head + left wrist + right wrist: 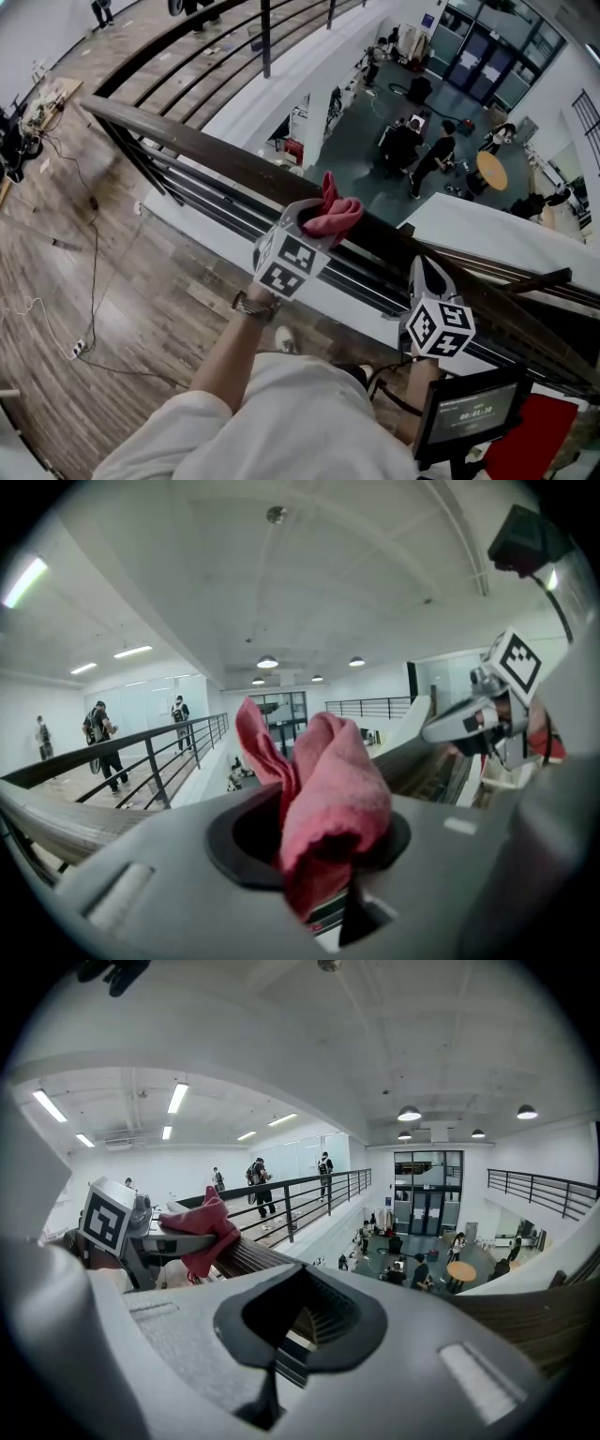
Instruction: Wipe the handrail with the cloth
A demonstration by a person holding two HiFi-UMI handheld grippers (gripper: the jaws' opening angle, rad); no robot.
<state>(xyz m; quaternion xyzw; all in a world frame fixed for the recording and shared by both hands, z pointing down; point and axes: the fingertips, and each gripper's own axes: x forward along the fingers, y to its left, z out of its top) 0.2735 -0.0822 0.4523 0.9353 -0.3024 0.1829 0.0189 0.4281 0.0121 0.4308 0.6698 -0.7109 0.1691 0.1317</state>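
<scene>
A dark brown wooden handrail point(202, 155) runs from upper left to lower right above black railing bars. My left gripper point(314, 220) is over the rail's middle, shut on a pink-red cloth point(334, 214) that bunches up out of its jaws. In the left gripper view the cloth point(323, 794) fills the jaw opening. My right gripper point(425, 274) is further right along the rail, just on its near side, jaws shut with nothing in them. The right gripper view shows the rail point(251, 1258) and, at its left, the left gripper with the cloth point(202, 1227).
Beyond the rail is an open drop to a lower floor with people point(431, 155) and a round table point(490, 171). Cables point(89, 281) lie on the wooden floor at left. A small screen point(472, 411) is at lower right. People walk on the far walkway point(258, 1185).
</scene>
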